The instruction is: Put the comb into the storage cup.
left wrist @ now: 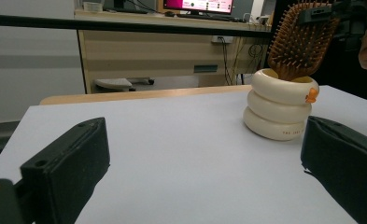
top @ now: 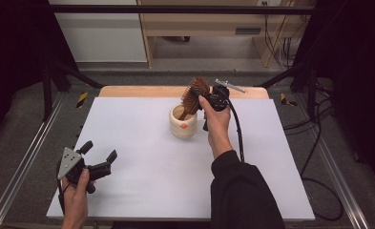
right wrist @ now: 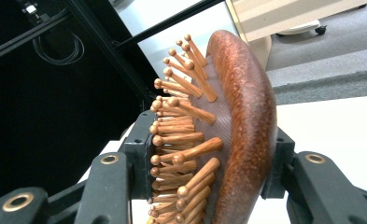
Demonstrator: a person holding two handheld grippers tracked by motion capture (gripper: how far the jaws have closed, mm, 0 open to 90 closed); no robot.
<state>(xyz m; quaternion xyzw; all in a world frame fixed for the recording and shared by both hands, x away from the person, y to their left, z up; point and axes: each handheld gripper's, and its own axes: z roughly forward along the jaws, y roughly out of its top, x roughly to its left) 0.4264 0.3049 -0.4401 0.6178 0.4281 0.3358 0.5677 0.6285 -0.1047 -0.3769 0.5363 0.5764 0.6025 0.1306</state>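
The wooden hairbrush (top: pixel 194 95) stands tilted with its handle down inside the cream ringed cup (top: pixel 183 123), its bristled head leaning toward one o'clock above the rim. The right gripper (top: pixel 210 99) is clamped on the brush head, one jaw against the bristles, the other against the rounded back. The cup sits on the white table (top: pixel 142 191) slightly past centre, toward twelve o'clock. The brush looks to be going into or coming out of the cup; which, I cannot tell. Either way the next move calls for a straight vertical path so the handle does not tip the cup. At seven o'clock, the left gripper (top: pixel 99 152) rests near the table's edge, jaws spread wide and empty.
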